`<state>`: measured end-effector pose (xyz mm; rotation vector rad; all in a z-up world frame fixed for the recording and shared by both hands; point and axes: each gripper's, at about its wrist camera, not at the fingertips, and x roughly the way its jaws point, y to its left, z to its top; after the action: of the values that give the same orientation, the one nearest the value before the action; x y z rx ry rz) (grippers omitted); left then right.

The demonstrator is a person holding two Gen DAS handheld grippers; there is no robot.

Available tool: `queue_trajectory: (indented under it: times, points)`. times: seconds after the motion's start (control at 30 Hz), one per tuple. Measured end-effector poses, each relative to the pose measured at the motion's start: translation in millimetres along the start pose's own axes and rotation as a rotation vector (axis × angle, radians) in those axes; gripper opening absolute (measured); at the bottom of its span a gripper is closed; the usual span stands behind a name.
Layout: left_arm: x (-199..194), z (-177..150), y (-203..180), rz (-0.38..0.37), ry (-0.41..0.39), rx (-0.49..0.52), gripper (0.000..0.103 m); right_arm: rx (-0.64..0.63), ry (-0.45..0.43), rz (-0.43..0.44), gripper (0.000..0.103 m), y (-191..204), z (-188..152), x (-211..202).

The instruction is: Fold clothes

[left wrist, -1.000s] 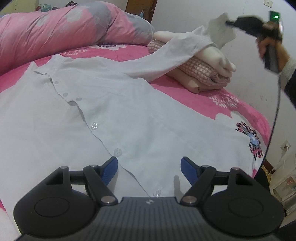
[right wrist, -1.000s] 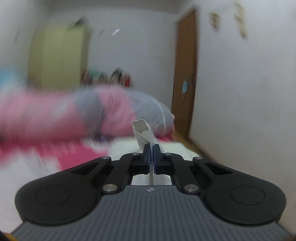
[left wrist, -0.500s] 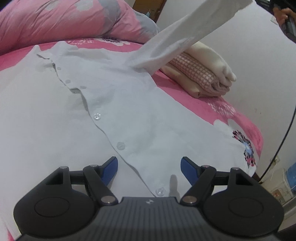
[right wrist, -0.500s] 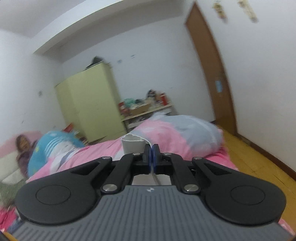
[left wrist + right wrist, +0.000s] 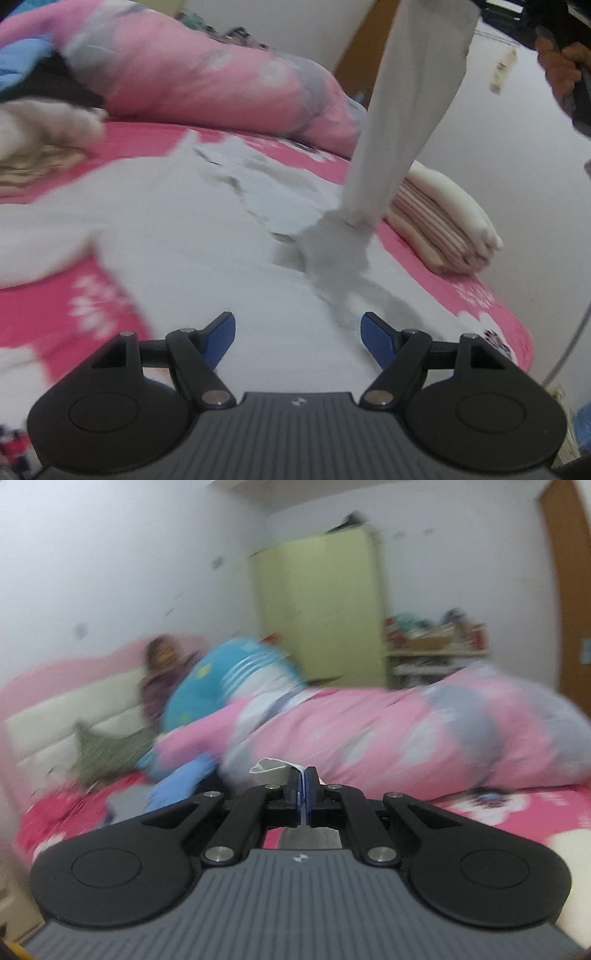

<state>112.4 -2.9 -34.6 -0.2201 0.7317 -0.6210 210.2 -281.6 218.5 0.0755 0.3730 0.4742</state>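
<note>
A white shirt [image 5: 192, 236] lay spread flat on the pink bed [image 5: 476, 295], buttons too blurred to make out. The right gripper [image 5: 303, 792] had its fingers pressed together on the cuff of one sleeve [image 5: 406, 110], which rose steeply from the shirt's shoulder. The left gripper [image 5: 297, 334] hung low over the shirt's lower part, fingers spread wide and holding nothing. Just beside the raised sleeve sat a stack of folded clothes [image 5: 443, 221]; a pink quilt [image 5: 207, 77] lay bunched behind.

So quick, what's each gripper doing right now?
Left gripper: open, holding nothing.
Right gripper: closed on the shirt sleeve.
</note>
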Motion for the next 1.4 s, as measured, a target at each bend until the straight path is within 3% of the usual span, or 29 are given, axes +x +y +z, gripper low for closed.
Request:
queue_trajectory:
  times: [0.1, 0.17, 0.2, 0.27, 0.33, 0.4, 0.57, 0.77, 0.87, 0.93, 1.1, 1.2, 1.4]
  points:
    - [-13.4, -4.0, 16.7, 0.043, -0.002, -0.032, 0.076, -0.011, 0.091, 0.068, 0.005, 38.4, -29.8, 43.8]
    - [-18.1, -8.2, 23.9, 0.064, 0.004, -0.048, 0.076, -0.005, 0.214, 0.113, 0.014, 61.5, -64.0, 67.6]
    - [-19.9, -10.4, 27.0, 0.073, 0.008, -0.055, 0.076, 0.006, 0.261, 0.141, 0.025, 66.2, -78.2, 77.8]
    - [-21.2, -13.6, 31.8, 0.087, 0.012, -0.070, 0.076, 0.054, 0.290, 0.182, 0.028, 69.8, -103.2, 75.4]
    - [-21.8, -15.0, 35.4, 0.093, 0.014, -0.082, 0.076, 0.124, 0.268, 0.208, 0.041, 59.2, -121.5, 58.0]
    - [-19.0, -13.9, 35.3, 0.097, 0.021, -0.089, 0.076, 0.241, 0.228, 0.223, 0.047, 33.4, -145.7, 34.1]
    - [-8.0, -8.5, 25.4, 0.138, 0.053, -0.064, 0.076, 0.271, 0.205, 0.070, 0.049, 11.6, -194.1, 7.2]
    - [9.6, 5.5, 1.2, 0.217, 0.073, 0.046, 0.077, 0.294, 0.179, -0.122, 0.060, -11.9, -251.6, -23.7]
    - [18.4, 12.7, -11.2, 0.257, 0.082, 0.104, 0.077, 0.305, 0.165, -0.218, 0.071, -23.7, -280.3, -39.2]
    - [24.3, 17.6, -19.4, 0.283, 0.088, 0.142, 0.077, 0.312, 0.156, -0.283, 0.083, -31.5, -299.4, -49.5]
    - [35.0, 22.2, -28.5, 0.315, 0.089, 0.232, 0.076, 0.256, 0.073, -0.277, 0.102, -33.7, -285.6, -36.2]
    - [44.2, 21.9, -30.1, 0.325, 0.105, 0.299, 0.073, 0.237, 0.033, -0.284, 0.102, -33.6, -281.8, -27.9]
    - [75.0, 30.1, -23.5, 0.331, 0.148, 0.398, 0.049, 0.142, 0.046, -0.274, 0.102, -44.1, -289.5, 0.1]
